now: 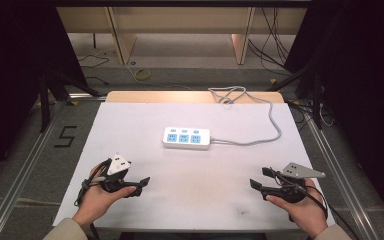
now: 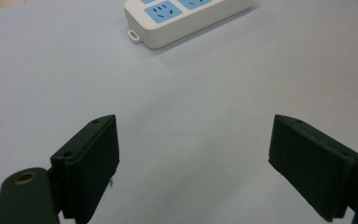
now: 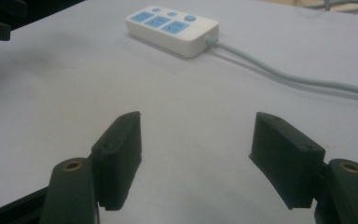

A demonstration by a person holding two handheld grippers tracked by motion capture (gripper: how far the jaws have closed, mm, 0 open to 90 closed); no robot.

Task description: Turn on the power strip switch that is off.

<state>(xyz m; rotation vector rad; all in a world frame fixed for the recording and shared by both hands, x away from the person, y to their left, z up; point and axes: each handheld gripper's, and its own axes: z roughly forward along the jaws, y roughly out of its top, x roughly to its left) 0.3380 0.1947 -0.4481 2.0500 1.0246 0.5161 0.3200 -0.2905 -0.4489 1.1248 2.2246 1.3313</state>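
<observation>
Mid-counter, toward far edge: white power strip [image 1: 186,138] with blue sockets, lying flat on white counter [image 1: 200,200], grey cable [image 1: 267,137] running off right, looping back to far edge. Left gripper [image 1: 142,184] near front-left edge, jaws spread wide, nothing between, well apart from strip. Right gripper [image 1: 259,179] near front-right, jaws likewise released, empty, pointing inward toward strip.

White table top [image 1: 130,120], taped number five [image 1: 66,136] on floor, yellow cable coil [image 1: 142,75] beyond
</observation>
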